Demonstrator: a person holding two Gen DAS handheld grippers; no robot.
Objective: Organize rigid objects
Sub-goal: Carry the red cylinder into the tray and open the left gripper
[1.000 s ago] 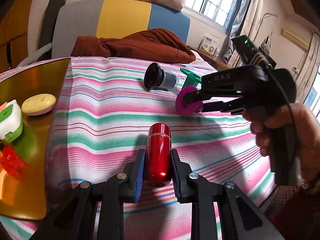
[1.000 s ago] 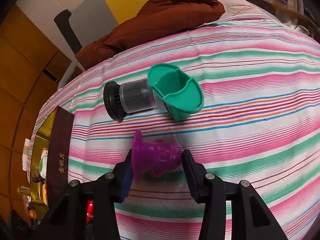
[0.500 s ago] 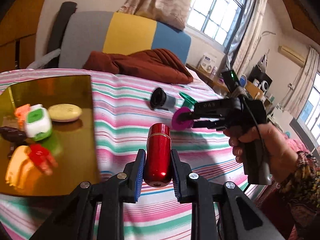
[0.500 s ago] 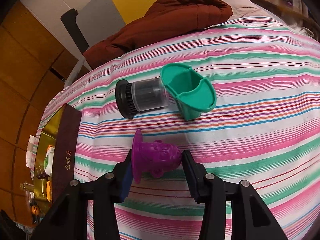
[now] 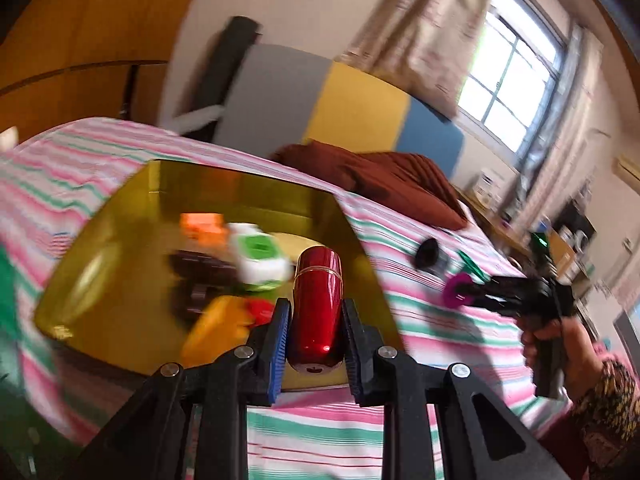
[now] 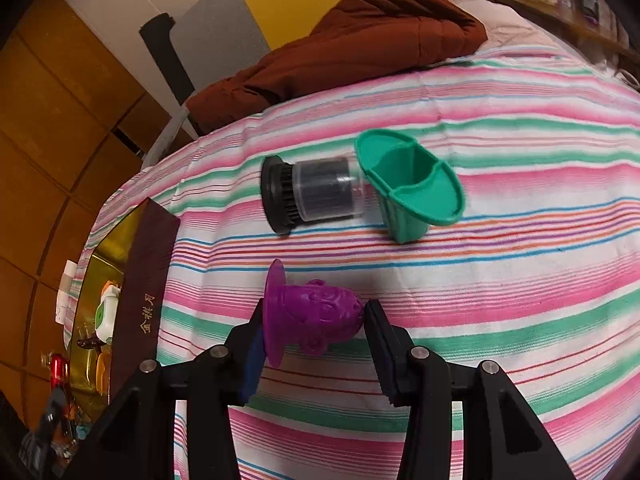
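Swinging over, the left gripper [image 5: 314,334] carried the red cylinder [image 5: 318,306] from above the bed [image 5: 420,320] to above the gold tray [image 5: 120,264], fingers clamped on it; drop-off looked next. Right gripper [image 6: 314,326] stayed beside the tray, gripping the purple figure [image 6: 316,316].

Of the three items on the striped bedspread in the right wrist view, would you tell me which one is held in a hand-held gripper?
The purple figurine, clamped in the right hand-held gripper. The black-capped clear jar and green divided cup lie free beyond it.

Glossy red metal cylinder [image 5: 317,304], mirror-gold tray [image 5: 120,248]
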